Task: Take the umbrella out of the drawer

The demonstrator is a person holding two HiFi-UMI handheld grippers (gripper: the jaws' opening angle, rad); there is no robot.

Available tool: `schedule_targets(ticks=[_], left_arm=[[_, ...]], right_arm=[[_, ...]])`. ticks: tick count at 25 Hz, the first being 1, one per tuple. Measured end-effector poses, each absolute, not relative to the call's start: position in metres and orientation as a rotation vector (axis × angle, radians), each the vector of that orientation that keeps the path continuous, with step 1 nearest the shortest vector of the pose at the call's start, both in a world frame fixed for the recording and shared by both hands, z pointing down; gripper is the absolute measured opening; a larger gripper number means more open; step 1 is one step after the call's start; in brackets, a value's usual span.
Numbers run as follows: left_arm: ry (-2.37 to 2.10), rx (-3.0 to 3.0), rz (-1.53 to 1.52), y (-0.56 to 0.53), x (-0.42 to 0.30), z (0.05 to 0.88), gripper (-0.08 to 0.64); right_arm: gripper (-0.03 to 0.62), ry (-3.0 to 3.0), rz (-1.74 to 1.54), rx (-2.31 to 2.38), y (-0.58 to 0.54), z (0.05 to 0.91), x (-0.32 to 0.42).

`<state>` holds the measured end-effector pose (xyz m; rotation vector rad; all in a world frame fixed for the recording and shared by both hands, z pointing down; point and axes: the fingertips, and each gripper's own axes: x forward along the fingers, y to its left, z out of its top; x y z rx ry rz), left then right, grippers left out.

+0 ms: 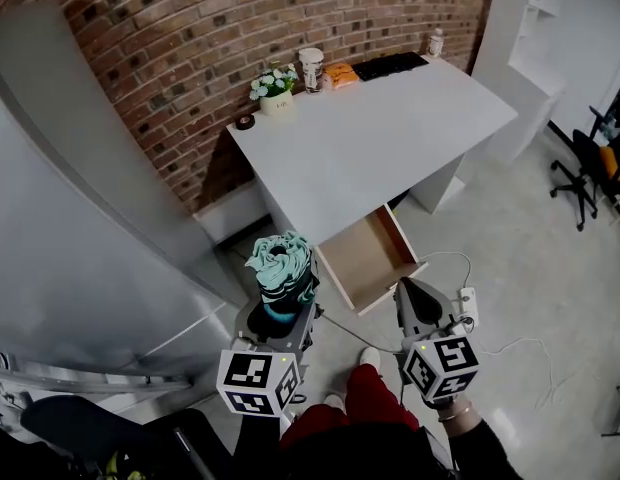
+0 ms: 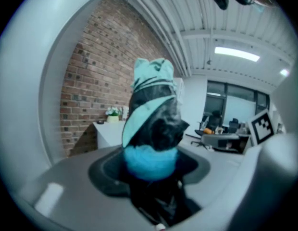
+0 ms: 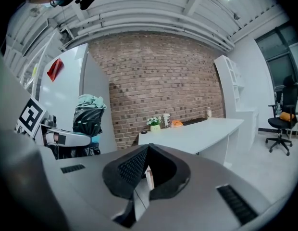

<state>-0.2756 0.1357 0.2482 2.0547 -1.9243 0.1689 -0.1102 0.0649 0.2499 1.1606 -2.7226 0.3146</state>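
1. My left gripper (image 1: pixel 280 313) is clamped on the umbrella (image 1: pixel 281 268). The jaws stand wide around its blue band.
2. The umbrella is folded, teal and black, and stands upright out of my left jaws with its bunched teal end on top.
3. It is out of the drawer (image 1: pixel 365 263) and sits just left of it, on the near side.
4. The drawer hangs open from the near edge of the desk (image 1: pixel 380 138).
5. My right gripper (image 1: pixel 418 303) is clenched, its pads meeting with nothing between them. It hangs just right of the drawer's near corner.
6. At the desk's far edge, against the brick wall (image 1: pixel 190 48), stand a flower pot (image 1: pixel 275 93), a cup (image 1: pixel 311 68) and a keyboard (image 1: pixel 390 65).
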Motion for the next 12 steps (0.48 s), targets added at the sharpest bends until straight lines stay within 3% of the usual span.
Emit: schedule_targets(ticks=[12], left_arm=[[-1.969, 2.064, 0.110, 0.184, -0.287, 0.229, 0.250]], right_arm=[[0.006, -2.771, 0.239, 1.145, 0.112, 0.235, -0.117]])
